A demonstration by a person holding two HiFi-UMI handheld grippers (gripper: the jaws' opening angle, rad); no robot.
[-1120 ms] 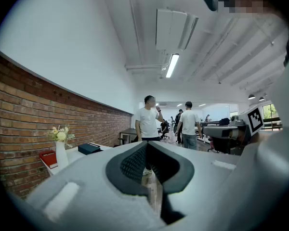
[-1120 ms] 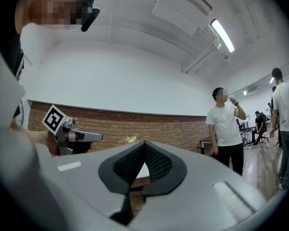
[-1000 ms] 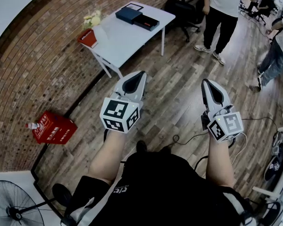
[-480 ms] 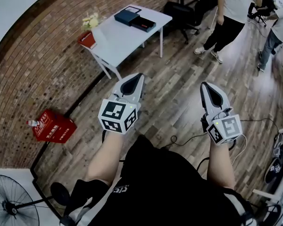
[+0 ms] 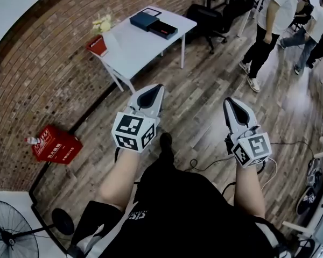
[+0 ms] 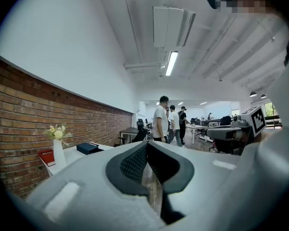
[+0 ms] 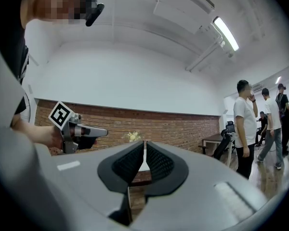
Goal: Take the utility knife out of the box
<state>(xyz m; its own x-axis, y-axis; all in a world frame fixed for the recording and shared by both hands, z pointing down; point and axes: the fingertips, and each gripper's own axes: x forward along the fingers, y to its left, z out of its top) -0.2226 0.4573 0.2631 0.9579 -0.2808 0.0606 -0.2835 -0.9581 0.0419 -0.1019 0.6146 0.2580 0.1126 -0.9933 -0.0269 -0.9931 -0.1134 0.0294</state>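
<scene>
1. I see a white table [image 5: 145, 47] against a red-brown brick wall [image 5: 37, 79].
2. The box [image 5: 144, 19] on it reads dark blue; the tray [image 5: 163, 29] beside it, black.
3. The floor [image 5: 204, 90] shows grey-brown wood planks.
4. The crate [image 5: 55, 145] by the wall is red.

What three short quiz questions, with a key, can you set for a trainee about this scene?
1. True or false: the left gripper grips an object.
2. Where does the blue box lie? A: on the white table. B: on the floor. C: on a chair.
3. What colour is the crate beside the brick wall?
Key: 1 false, its jaws are together and empty. 2 A. 3 red.
</scene>
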